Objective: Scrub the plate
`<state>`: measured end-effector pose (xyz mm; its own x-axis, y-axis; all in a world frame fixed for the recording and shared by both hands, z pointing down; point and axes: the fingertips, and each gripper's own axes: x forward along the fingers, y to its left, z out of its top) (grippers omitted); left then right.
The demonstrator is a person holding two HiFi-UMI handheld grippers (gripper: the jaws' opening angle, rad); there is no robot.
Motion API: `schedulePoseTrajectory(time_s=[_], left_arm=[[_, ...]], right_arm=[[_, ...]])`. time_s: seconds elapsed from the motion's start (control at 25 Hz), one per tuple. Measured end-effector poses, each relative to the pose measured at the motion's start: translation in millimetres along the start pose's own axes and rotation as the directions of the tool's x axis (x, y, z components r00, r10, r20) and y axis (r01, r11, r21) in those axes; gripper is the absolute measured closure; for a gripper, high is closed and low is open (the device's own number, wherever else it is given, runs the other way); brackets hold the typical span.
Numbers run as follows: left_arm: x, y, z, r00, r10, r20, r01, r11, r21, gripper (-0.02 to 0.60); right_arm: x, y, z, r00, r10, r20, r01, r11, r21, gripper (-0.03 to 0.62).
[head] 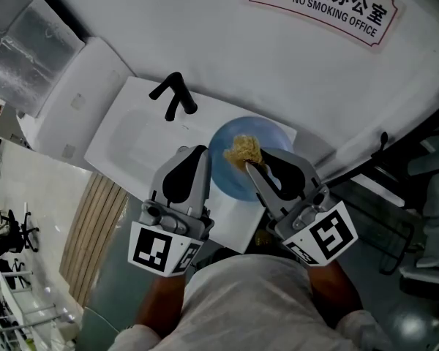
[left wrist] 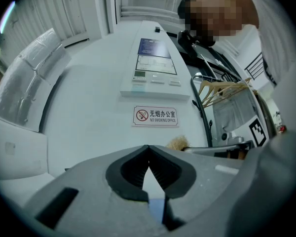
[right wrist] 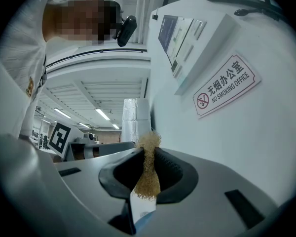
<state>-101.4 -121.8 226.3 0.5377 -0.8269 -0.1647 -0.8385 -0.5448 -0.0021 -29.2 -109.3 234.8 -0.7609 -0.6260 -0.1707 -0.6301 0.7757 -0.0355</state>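
We judge scrubbing under way, not finished: right gripper (head: pixel 257 172) grasps the scourer (head: pixel 245 150) on the plate (head: pixel 225 175), left gripper (head: pixel 198 159) clenched shut at the plate's left rim

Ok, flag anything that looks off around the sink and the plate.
Nothing stands out. The blue plate looks whole, over the right end of the white sink, and the right gripper is clamped on the frayed tan scrubber set against it. No spill or breakage shows.
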Motion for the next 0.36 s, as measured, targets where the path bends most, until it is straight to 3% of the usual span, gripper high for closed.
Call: schedulePoseTrajectory(time_s=[0.36], left_arm=[[-0.9, -3.2, 1.6, 1.000, -0.014, 0.003, 0.014, 1.000, 0.000, 0.566]], right_arm=[[-1.9, 1.4, 1.2, 1.000, -0.007, -0.007, 0.007, 1.000, -0.012, 0.533]])
